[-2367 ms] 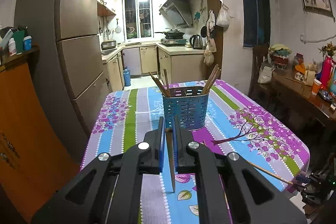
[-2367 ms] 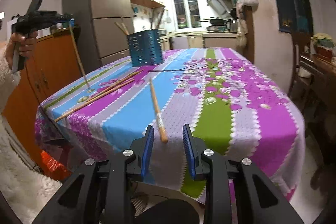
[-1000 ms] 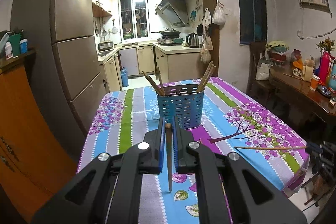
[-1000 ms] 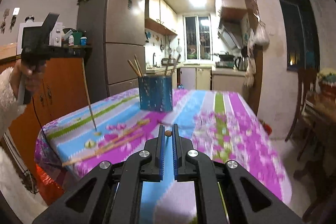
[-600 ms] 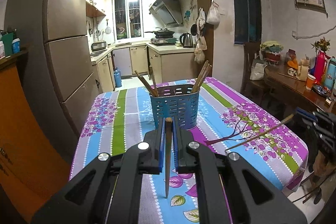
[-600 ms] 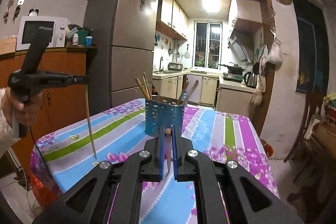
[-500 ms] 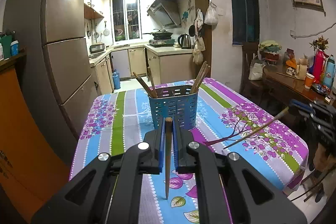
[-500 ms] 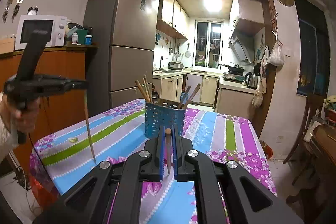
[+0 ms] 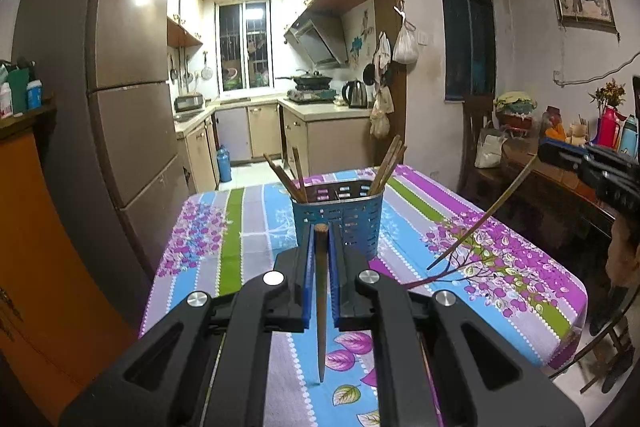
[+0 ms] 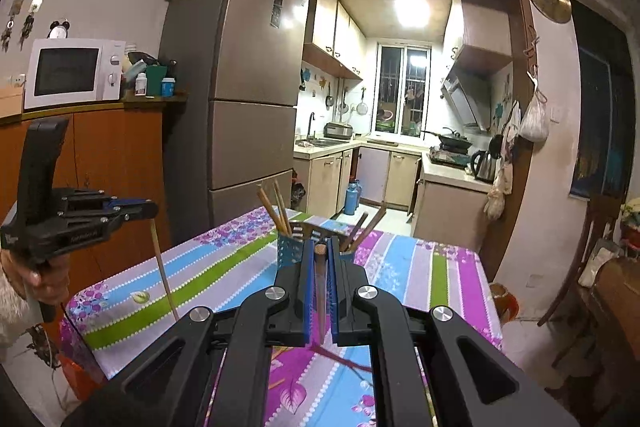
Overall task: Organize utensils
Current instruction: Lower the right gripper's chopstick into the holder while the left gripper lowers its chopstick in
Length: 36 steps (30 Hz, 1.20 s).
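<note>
Blue perforated metal utensil holder (image 9: 338, 217) standing mid-table on the striped floral tablecloth (image 9: 240, 227), w/ a few brown wooden chopsticks (image 9: 387, 165) leaning out both sides. Plenty of open cloth around it, table edges well apart from it on every side. Left gripper (image 9: 320, 255) clamped tight on a dark wooden chopstick (image 9: 320, 307), tip pointing down, hanging over the cloth just in front of the holder. Right gripper (image 10: 320, 267) pinched shut on another brown chopstick (image 10: 320, 291), also upright, holder (image 10: 294, 247) right behind it and partly blocked by the fingers. From the left cam, right-hand stick (image 9: 480, 219) slanting down toward the cloth. Can't tell how many sticks inside the holder, too small.
</note>
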Each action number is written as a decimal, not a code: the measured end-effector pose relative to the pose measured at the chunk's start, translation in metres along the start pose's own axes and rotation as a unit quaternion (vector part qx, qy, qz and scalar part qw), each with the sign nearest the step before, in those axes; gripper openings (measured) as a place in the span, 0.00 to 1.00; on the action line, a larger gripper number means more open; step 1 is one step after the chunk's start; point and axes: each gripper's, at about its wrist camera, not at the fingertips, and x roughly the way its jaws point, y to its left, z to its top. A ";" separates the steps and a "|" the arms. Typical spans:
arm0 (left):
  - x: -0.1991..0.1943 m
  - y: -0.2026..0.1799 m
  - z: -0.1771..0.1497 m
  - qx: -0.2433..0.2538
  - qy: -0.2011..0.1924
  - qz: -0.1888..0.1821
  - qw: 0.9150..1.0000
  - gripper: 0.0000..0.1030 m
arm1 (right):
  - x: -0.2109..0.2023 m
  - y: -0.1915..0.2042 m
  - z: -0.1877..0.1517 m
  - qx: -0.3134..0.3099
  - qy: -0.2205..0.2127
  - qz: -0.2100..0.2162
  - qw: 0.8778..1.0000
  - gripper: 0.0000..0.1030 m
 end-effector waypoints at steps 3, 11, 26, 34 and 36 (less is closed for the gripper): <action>-0.006 -0.002 0.005 0.007 -0.018 0.005 1.000 0.05 | 0.001 -0.004 0.014 0.001 0.001 0.001 1.000 0.07; -0.007 -0.012 0.052 0.017 -0.045 -0.016 0.999 0.05 | 0.023 -0.015 0.062 0.021 0.008 0.010 1.000 0.07; 0.071 -0.028 0.150 0.016 -0.136 -0.001 0.991 0.05 | 0.091 -0.020 0.140 0.029 -0.036 -0.023 0.999 0.07; 0.123 -0.005 0.145 -0.029 -0.135 0.005 0.990 0.05 | 0.152 -0.032 0.128 0.072 -0.012 -0.030 0.997 0.07; 0.134 0.000 0.140 -0.035 -0.129 0.001 0.991 0.05 | 0.165 -0.033 0.122 0.074 -0.005 -0.033 0.997 0.07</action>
